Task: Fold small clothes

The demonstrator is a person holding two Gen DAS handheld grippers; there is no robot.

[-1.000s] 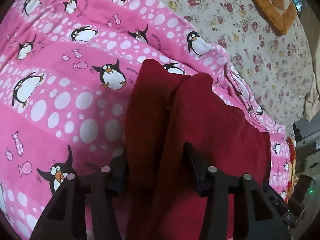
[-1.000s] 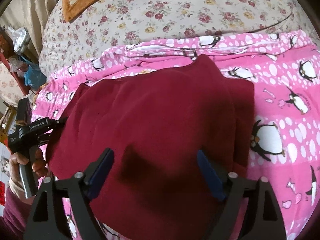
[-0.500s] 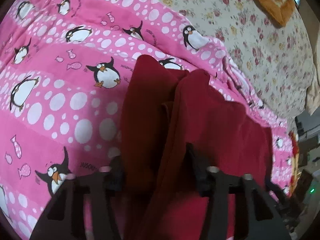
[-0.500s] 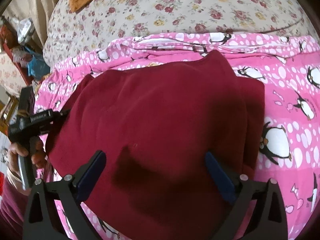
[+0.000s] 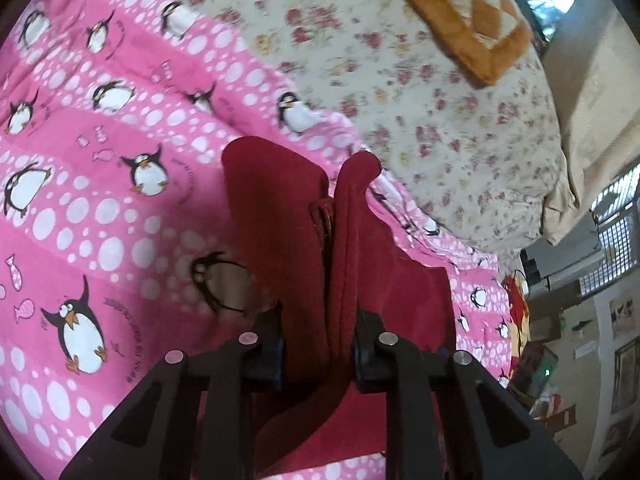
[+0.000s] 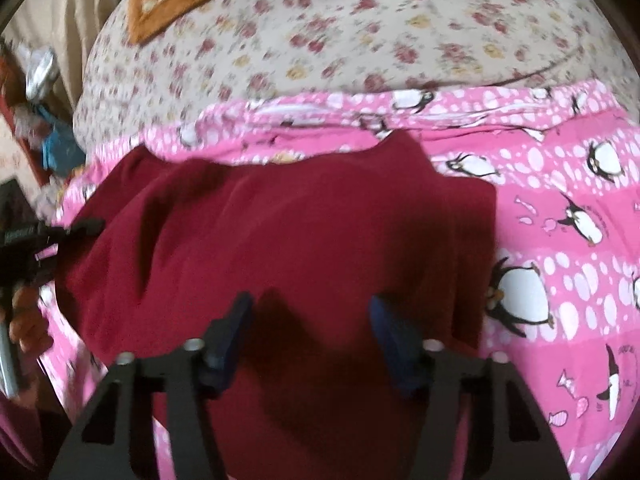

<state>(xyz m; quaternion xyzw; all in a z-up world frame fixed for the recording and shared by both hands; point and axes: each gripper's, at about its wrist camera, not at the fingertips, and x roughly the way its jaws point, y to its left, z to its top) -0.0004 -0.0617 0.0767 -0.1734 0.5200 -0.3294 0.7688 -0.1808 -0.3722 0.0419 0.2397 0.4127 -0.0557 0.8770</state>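
While the left wrist view looks down its own fingers, the left gripper [image 5: 320, 356] is clamped on a bunched ridge of the dark red garment [image 5: 280, 216], which stands up between the pads and runs away toward the far edge of the pink penguin blanket [image 5: 100, 208] on the bed. Beyond lies the floral sheet [image 5: 400, 80].

From the right wrist view, the garment [image 6: 300, 240] spreads flat over the blanket [image 6: 560, 240], and the left gripper [image 6: 48, 236] shows at its left edge. The right gripper [image 6: 310, 320] hovers over the near hem with its fingers half apart and closing; cloth lies under them, but no pinch shows yet.

The step looks like gathering edges for a fold. Next, the right fingers need a firm pinch before both lift together.
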